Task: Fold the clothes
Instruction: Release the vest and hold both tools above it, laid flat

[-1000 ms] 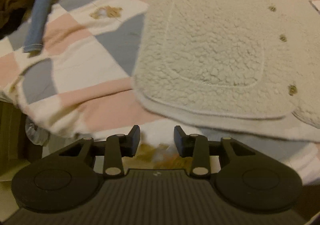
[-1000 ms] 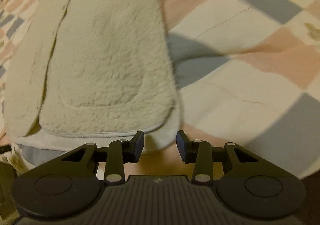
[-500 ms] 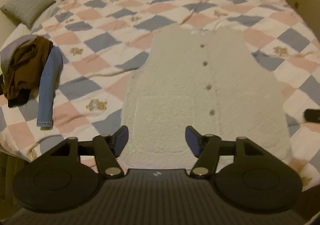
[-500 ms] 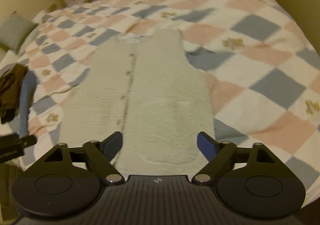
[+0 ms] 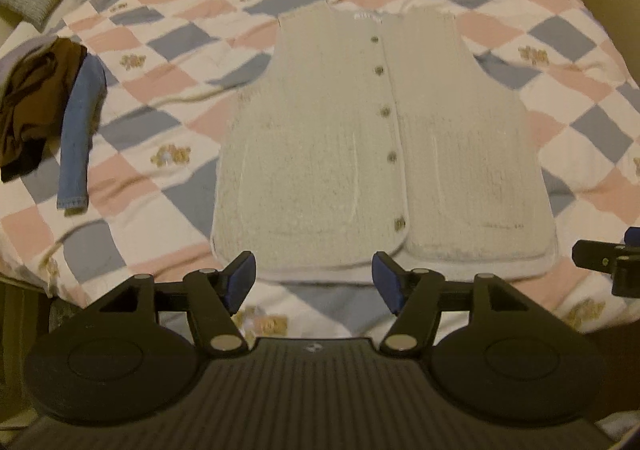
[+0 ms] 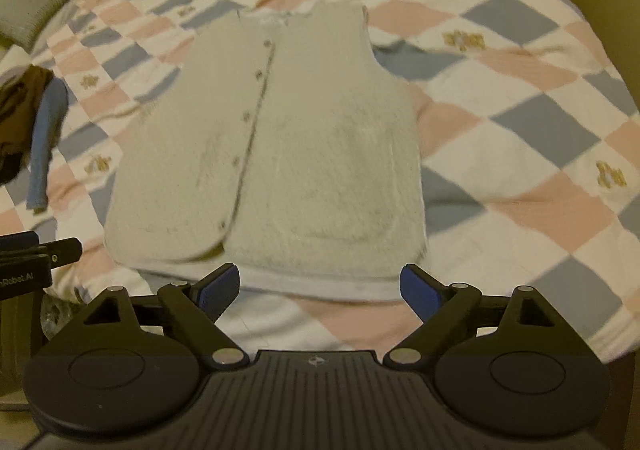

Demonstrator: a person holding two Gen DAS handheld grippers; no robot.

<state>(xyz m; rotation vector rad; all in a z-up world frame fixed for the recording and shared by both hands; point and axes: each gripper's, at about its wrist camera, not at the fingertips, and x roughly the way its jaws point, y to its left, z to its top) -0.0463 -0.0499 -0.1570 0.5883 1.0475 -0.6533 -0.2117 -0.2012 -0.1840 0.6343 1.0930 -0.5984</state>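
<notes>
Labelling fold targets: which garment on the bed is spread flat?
The cream fleece buttoned vest, laid flat mid-quilt in front of both open tongs. The blue denim sleeve and brown crumpled garment sit heaped together at the bed's left edge.

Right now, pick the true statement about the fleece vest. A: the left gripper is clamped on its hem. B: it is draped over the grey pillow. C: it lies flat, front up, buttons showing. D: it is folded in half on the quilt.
C: the cream fleece vest lies spread flat on the checkered quilt, its button row facing up, and both the left gripper and the right gripper are open and holding nothing.
</notes>
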